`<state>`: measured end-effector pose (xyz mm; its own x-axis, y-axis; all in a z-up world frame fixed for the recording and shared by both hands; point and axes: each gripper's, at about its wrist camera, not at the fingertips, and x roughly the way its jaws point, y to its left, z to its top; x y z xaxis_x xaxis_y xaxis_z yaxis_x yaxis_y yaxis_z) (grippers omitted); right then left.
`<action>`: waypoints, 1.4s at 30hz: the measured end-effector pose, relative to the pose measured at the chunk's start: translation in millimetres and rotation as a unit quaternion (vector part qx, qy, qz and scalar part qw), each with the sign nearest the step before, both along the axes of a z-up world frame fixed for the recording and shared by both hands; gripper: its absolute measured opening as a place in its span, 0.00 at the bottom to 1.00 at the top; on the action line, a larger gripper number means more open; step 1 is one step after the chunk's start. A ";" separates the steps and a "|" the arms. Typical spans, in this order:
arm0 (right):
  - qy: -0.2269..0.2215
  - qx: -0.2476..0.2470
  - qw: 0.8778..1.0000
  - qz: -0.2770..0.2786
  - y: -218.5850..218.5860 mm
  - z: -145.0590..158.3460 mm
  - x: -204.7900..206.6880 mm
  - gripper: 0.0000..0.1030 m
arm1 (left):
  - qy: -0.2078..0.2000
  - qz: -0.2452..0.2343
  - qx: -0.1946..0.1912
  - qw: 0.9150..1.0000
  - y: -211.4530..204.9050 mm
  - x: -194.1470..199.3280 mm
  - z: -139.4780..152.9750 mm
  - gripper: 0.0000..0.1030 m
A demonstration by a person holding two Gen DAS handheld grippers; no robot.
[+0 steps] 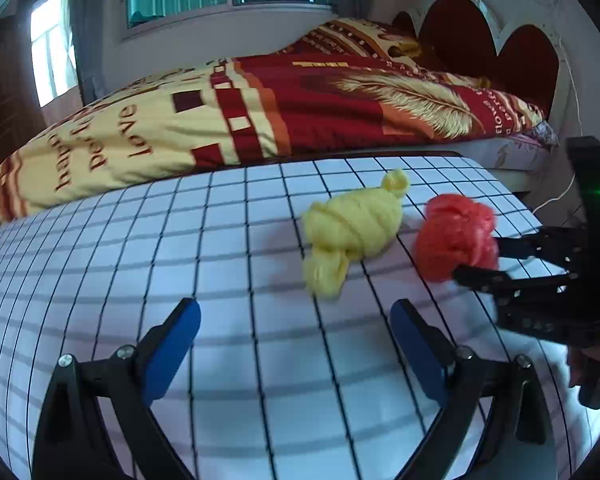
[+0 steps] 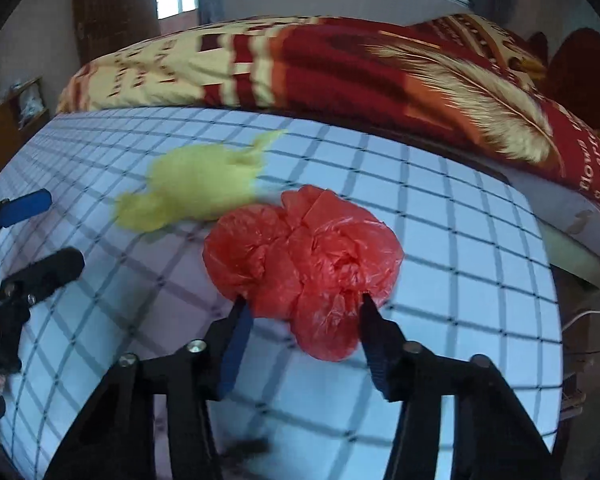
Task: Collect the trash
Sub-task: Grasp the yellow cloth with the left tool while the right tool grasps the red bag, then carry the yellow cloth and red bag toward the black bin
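Note:
A crumpled red plastic bag (image 2: 304, 256) lies on the white checked table (image 2: 460, 280); it also shows in the left wrist view (image 1: 452, 236). My right gripper (image 2: 304, 300) has its jaws on either side of the bag's near part, touching it; it shows from the side in the left wrist view (image 1: 476, 256). A knotted yellow plastic bag (image 1: 352, 232) lies just left of the red one, also in the right wrist view (image 2: 196, 192). My left gripper (image 1: 296, 308) is open and empty, a little short of the yellow bag; it also shows in the right wrist view (image 2: 48, 228).
A bed with a red and yellow quilt (image 1: 260, 112) runs along the table's far edge. A red headboard (image 1: 500, 40) stands at the right. A white cable (image 1: 560, 196) hangs past the table's right edge.

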<state>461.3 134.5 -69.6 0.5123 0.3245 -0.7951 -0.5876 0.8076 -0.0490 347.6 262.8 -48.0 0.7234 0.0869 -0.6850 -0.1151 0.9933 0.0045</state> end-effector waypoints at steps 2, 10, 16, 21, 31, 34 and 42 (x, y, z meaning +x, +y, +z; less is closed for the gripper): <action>0.001 0.002 1.000 -0.018 -12.4 0.6 13.4 0.49 | 0.007 -0.010 0.001 1.000 -3.8 16.7 -2.6 0.93; -0.019 0.032 0.999 -0.027 -38.4 11.4 24.2 0.99 | 0.030 -0.033 -0.010 0.999 -16.2 59.1 -13.9 0.91; -0.015 0.013 1.000 -0.017 -22.4 7.8 47.1 0.82 | 0.043 -0.034 -0.049 0.997 -10.9 79.1 -18.0 0.77; 0.016 0.036 0.999 -0.002 -25.1 5.3 51.4 0.48 | 0.057 -0.051 -0.057 0.995 -18.8 83.5 -25.9 0.33; -0.022 0.070 0.997 -0.020 -73.6 37.0 -5.1 0.46 | 0.008 -0.073 -0.044 0.996 -44.5 24.5 8.8 0.26; -0.038 0.084 0.995 -0.025 -96.1 51.2 -34.4 0.46 | -0.011 -0.080 -0.039 0.996 -57.0 -6.4 22.2 0.26; -0.081 0.095 0.991 -0.041 -157.8 81.5 -127.5 0.46 | -0.043 -0.084 -0.049 0.994 -90.4 -93.0 43.8 0.26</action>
